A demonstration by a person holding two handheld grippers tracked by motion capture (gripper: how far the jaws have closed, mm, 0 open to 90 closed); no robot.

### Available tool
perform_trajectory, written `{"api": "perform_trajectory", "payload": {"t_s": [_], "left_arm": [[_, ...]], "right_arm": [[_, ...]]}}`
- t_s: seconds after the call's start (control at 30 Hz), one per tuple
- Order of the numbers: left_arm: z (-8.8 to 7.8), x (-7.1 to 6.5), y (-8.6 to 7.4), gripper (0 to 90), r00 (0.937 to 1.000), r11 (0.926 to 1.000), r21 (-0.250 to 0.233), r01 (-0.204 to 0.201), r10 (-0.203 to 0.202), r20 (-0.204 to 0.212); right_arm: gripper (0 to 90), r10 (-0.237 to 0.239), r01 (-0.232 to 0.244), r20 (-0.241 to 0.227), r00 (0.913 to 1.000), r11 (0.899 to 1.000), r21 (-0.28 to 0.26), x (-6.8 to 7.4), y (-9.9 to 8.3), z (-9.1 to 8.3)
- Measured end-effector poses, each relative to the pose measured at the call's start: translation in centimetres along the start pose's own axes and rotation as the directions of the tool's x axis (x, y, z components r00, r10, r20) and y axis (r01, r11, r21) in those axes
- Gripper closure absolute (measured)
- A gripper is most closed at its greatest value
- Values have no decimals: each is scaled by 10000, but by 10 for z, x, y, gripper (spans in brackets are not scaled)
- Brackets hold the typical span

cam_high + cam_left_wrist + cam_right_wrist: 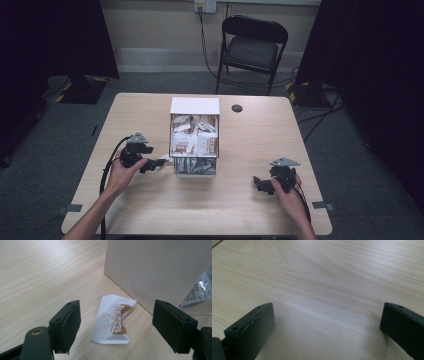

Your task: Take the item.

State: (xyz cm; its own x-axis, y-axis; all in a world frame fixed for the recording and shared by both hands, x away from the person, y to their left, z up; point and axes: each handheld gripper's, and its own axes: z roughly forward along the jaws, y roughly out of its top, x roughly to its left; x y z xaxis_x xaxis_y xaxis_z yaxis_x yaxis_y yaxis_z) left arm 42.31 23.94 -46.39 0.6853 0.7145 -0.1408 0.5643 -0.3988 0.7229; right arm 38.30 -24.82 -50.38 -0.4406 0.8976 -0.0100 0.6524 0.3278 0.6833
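Observation:
A white box [195, 135] with several snack packets in its compartments stands at the middle of the wooden table [235, 210]. In the left gripper view a white packet with brown print [113, 320] lies flat on the table beside the box's white wall [155, 267]. My left gripper [116, 325] is open above it, and the pads do not touch it. In the high view the left gripper [159, 162] points at the box's front left corner. My right gripper [260, 184] rests near the table's front right, open over bare wood [328, 325].
Silver packets [195, 166] fill the box's front section. A small black round disc [237, 108] lies on the table behind the box. A black folding chair [252, 47] stands beyond the far edge. Cables trail from both grippers.

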Motion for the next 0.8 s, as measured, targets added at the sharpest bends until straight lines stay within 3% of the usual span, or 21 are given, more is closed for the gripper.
{"api": "perform_trajectory", "payload": {"t_s": [0.07,0.2,0.3,0.6,0.7,0.8], "left_arm": [[-5,-2,1,227,9999,9998,-140,131,-132,-32],[-19,-4,0,240,9995,9997,-34,-243,242,-219],[-30,-4,-2,239,9991,9992,-245,-312,304,-302],[-63,-5,-12,239,9967,9962,-858,-160,91,-804],[-71,-4,-19,239,9919,9975,-648,297,-374,-1212],[-77,-1,-29,254,9906,9974,-395,598,-641,-1208]], "right_arm": [[0,0,0,0,10000,10000,0,0,0,0],[0,-1,1,2,10000,10000,2,0,0,0],[0,-7,7,3,10000,10000,0,0,0,0],[0,4,-4,4,10000,10000,3,0,0,0],[0,0,0,5,10000,10000,-1,0,0,0],[0,2,-2,7,10000,10000,0,0,0,0]]}}
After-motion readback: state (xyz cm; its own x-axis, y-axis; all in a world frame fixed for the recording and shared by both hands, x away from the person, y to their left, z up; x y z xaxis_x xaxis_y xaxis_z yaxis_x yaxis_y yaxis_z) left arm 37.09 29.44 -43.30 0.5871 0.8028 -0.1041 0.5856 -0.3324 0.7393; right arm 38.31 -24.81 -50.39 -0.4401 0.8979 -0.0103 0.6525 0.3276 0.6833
